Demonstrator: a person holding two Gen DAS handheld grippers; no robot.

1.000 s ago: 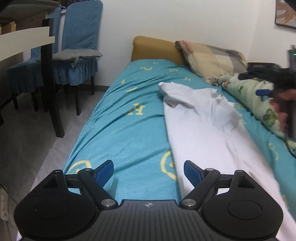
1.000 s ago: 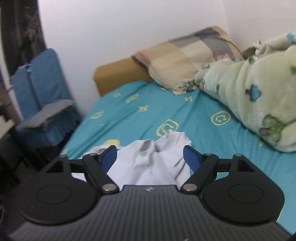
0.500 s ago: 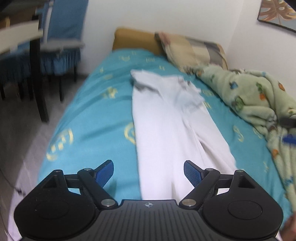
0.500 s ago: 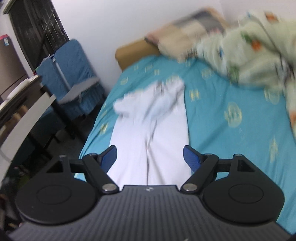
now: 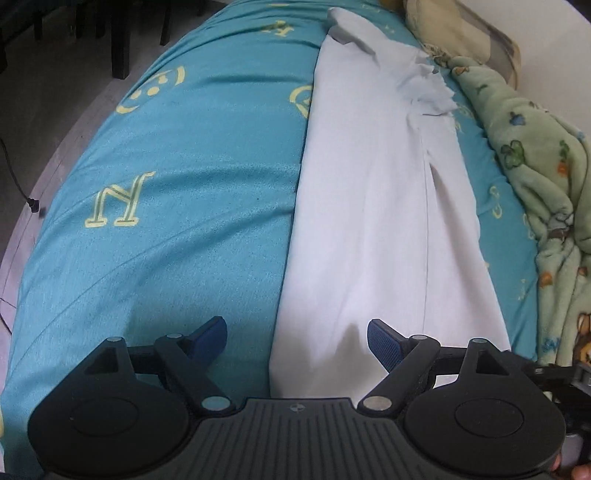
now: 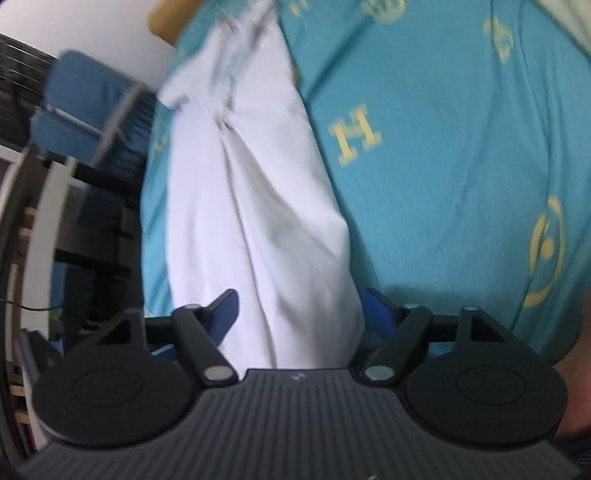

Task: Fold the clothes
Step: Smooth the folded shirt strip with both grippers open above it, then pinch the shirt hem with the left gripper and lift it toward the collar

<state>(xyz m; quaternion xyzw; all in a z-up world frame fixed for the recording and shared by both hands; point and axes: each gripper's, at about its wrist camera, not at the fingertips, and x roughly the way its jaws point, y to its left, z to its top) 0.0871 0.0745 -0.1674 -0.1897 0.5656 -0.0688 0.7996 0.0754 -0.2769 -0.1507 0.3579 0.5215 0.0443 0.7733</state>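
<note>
A white garment [image 5: 373, 206] lies stretched lengthwise on the teal bedsheet [image 5: 177, 192], its crumpled far end near the pillows. My left gripper [image 5: 297, 338] hovers open over the garment's near left edge; the cloth's edge lies below the gap, and neither blue pad touches it. In the right wrist view the same white garment [image 6: 251, 206] runs up the frame. My right gripper [image 6: 301, 312] stands over its near end with the jaws closing; the cloth's near right part lies between the pads, which do not press on it.
A green printed blanket [image 5: 535, 177] is heaped along the bed's right side, with a beige pillow [image 5: 454, 33] beyond it. Dark chair legs [image 5: 118, 40] and grey floor lie left of the bed. Blue-covered chairs [image 6: 85, 103] and a table edge show in the right wrist view.
Both grippers swung down and back toward the near end of the garment, tilting from a view of the room to a view of the bed. The right jaws narrowed slightly.
</note>
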